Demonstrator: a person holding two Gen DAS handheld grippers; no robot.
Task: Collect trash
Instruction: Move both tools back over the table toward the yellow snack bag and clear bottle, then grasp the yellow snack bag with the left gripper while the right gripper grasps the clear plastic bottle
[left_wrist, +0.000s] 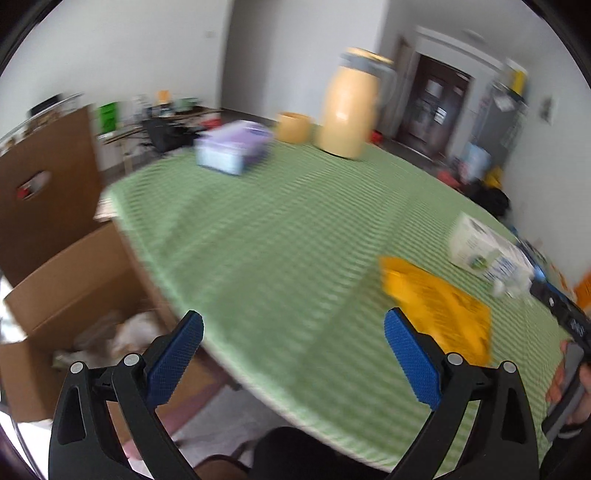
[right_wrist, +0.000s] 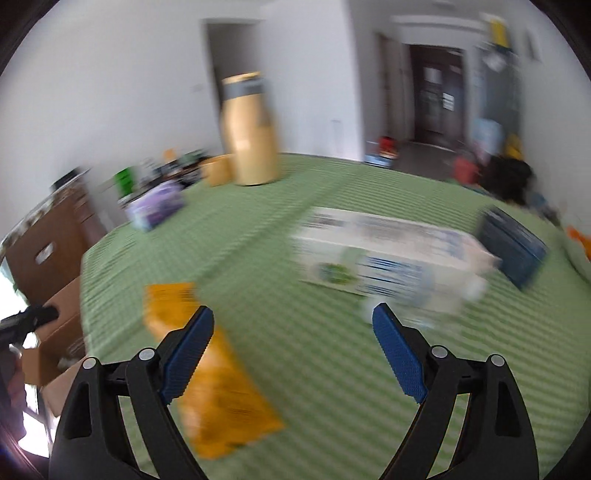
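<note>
A flat orange packet (left_wrist: 439, 314) (right_wrist: 210, 373) lies on the green striped tablecloth (left_wrist: 277, 229) (right_wrist: 332, 387) near the front edge. Beyond it lies a white printed carton (left_wrist: 484, 254) (right_wrist: 388, 254), with a dark blue box (right_wrist: 511, 247) at its right. My left gripper (left_wrist: 293, 317) hangs open over the table's front left edge with nothing between its blue pads; the packet is just right of it. My right gripper (right_wrist: 292, 312) is open and empty above the cloth, between the packet and the carton. Both views are motion-blurred.
An open cardboard box (left_wrist: 74, 295) (right_wrist: 55, 332) holding crumpled white waste stands on the floor left of the table. At the far side stand a tall yellow jar (left_wrist: 349, 110) (right_wrist: 251, 136), a small yellow cup (left_wrist: 293, 127) and a purple tissue pack (left_wrist: 234, 146) (right_wrist: 155, 206).
</note>
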